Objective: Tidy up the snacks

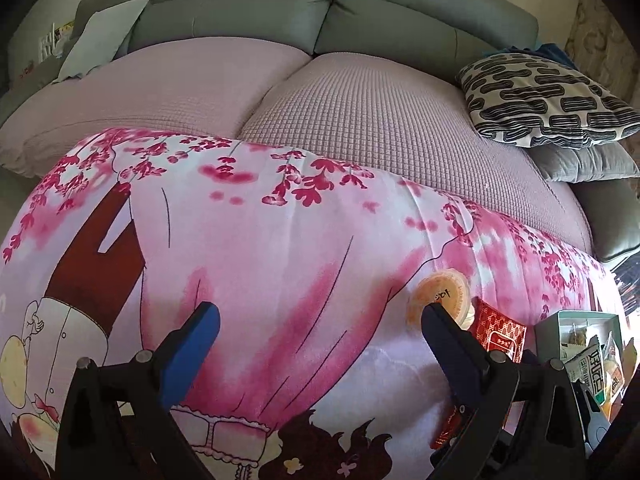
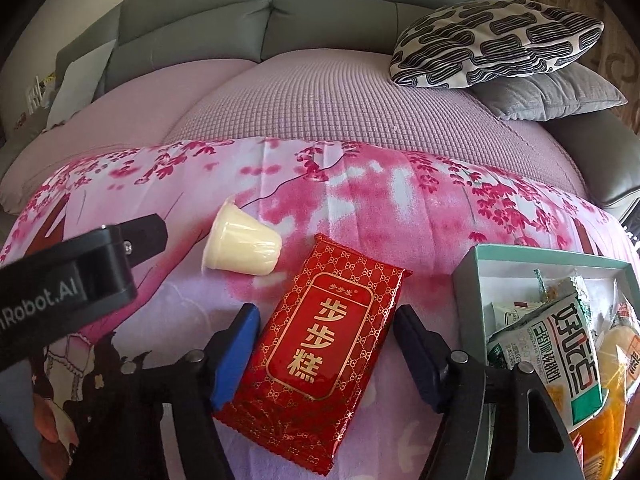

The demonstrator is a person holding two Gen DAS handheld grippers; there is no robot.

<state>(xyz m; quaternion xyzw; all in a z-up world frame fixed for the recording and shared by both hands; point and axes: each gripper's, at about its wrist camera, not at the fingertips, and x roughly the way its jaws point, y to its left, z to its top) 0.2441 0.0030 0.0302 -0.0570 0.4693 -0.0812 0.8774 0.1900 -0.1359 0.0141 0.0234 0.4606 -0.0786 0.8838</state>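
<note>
A red snack packet with gold characters [image 2: 320, 344] lies flat on the pink floral blanket, between the open jaws of my right gripper [image 2: 326, 314], which straddles its lower half without closing. A cream jelly cup [image 2: 240, 242] lies on its side just beyond it to the left. In the left wrist view the cup [image 1: 440, 294] shows its orange lid, with the red packet [image 1: 500, 334] beside it. My left gripper [image 1: 320, 316] is open and empty over the blanket, left of the cup. A teal box [image 2: 536, 258] at right holds several snack packs.
The blanket [image 2: 360, 208] covers a table in front of a lilac-covered sofa [image 2: 300, 100]. A black-and-white patterned cushion [image 2: 496, 40] and a grey cushion [image 2: 548, 96] lie at the sofa's right. The left gripper's body [image 2: 76, 280] juts in at left.
</note>
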